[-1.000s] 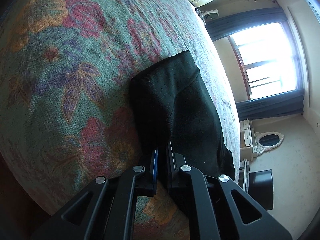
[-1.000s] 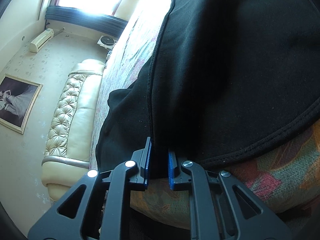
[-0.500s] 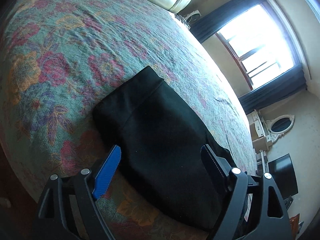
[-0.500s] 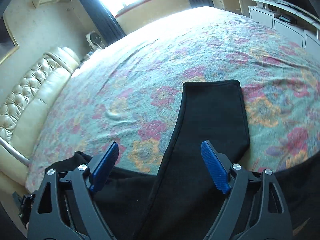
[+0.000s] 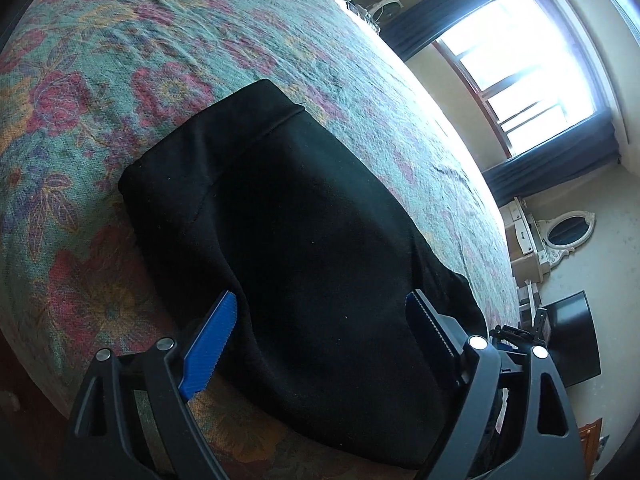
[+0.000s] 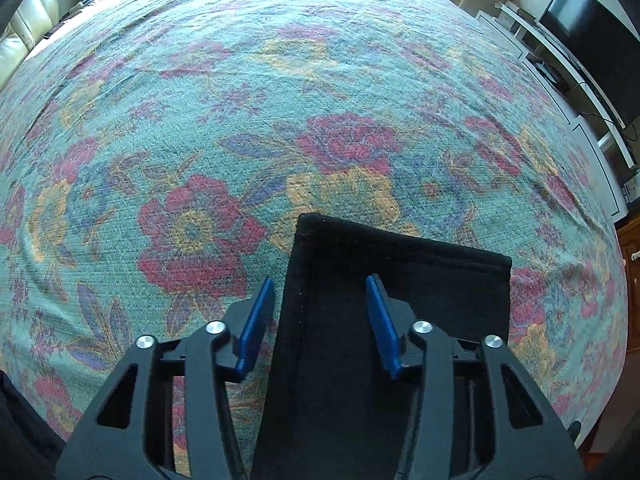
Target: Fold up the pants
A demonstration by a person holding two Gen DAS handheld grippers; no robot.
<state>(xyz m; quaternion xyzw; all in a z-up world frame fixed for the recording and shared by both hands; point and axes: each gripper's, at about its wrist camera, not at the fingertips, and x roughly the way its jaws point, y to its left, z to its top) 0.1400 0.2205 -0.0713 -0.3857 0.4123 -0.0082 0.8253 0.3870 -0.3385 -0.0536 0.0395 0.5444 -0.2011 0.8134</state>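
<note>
Black pants (image 5: 288,240), one pair, lay flat on the flowery bedspread (image 5: 120,60) near the bed's front edge, already doubled over into a thick slab at the left end. Looked like mid-fold, between grabs. Left tool (image 5: 320,332) hung just above the folded bulk with jaws spread wide, nothing pinched, pads clear of the cloth. Right tool (image 6: 320,316) sat over the narrow leg end (image 6: 400,280), jaws closing, with the leg's left edge running up between them. Couldn't tell for sure whether the pads had bitten yet; seemed still off the fabric.

Best guess for the next move: pinch that leg end properly, lift it, and carry it back over the folded part, keeping the hem square so it doesn't skew. Probably needs the left tool to pin or grab the other corner too.

Count: one pair of pants, two tools, one bed, one TV (image 6: 588,20) off to the side.
</note>
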